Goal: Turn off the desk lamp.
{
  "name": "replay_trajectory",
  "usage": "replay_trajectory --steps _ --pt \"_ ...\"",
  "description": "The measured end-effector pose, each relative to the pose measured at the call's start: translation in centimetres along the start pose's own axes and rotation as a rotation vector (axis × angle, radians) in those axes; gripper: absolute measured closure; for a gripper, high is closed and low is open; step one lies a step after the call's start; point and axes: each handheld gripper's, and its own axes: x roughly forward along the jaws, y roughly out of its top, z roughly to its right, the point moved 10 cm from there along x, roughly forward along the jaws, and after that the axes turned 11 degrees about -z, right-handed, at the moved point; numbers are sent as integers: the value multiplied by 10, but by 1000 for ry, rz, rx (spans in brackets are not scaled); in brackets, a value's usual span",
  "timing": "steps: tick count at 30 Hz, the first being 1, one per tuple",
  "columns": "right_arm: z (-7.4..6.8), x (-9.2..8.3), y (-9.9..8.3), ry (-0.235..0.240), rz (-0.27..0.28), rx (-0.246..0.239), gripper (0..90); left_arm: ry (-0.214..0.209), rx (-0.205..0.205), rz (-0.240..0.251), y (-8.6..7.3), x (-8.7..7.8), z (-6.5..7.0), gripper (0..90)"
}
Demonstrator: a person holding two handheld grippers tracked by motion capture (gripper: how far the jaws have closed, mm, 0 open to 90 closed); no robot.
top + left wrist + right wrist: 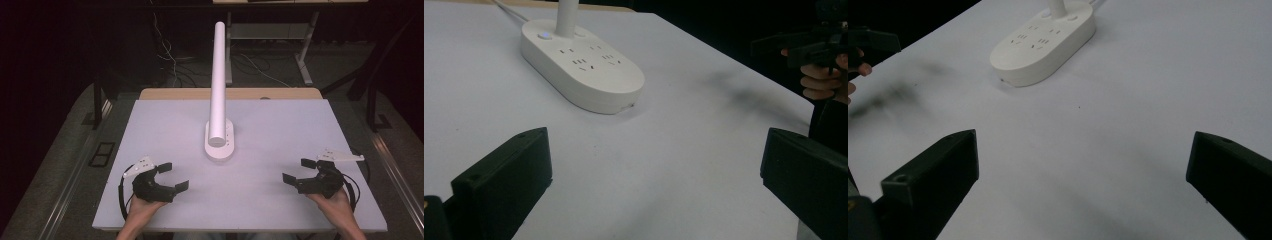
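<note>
- Left gripper (173, 176): jaws spread wide, holding nothing, low over the bench (280, 130).
- Right gripper (297, 170): the same.
- White power strip (219, 142) midway between the 2.

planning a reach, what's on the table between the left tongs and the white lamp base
Nothing: between the left tongs and the lamp base lies bare white table, plain in the left gripper view and high view.

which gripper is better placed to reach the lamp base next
Left, narrowly. The left gripper is open and sits slightly closer to the lamp base than the right gripper, also open. Nothing lies between either and the base.
</note>
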Motion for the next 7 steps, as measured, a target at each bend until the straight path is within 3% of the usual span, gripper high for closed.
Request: replay_trajectory --steps 7 --pt "-2 -3 -13 -13 16 -3 5 -2 -1 -3 0 1 -1 0"
